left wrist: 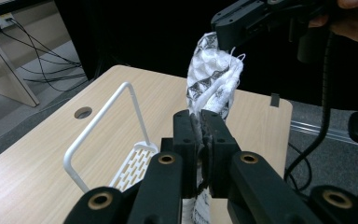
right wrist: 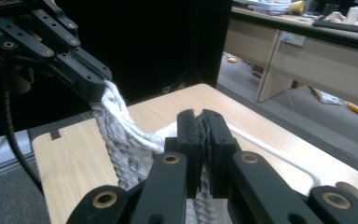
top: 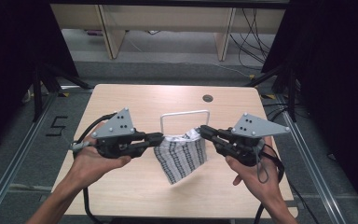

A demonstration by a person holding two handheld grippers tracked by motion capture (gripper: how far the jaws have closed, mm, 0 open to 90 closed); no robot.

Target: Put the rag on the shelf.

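Both forearms enter at the near edge; we hold the left gripper [top: 156,138] and right gripper [top: 204,131] with jaws pinching opposite top corners of the patterned cloth [top: 181,158]. It hangs between them above the table [top: 121,100], just in front of the white wire rack [top: 185,113]. We judge this the carry step; next, lift it over the rack's bar and lower evenly.

Lighting's pretty uneven: the table [top: 121,100] is lit bright from overhead while black curtains swallow both sides, and a soft shadow sits under the hanging cloth [top: 181,156]. All three shots are a bit soft and grainy. In both gripper views the near black jaws are dark, with blurry backgrounds.
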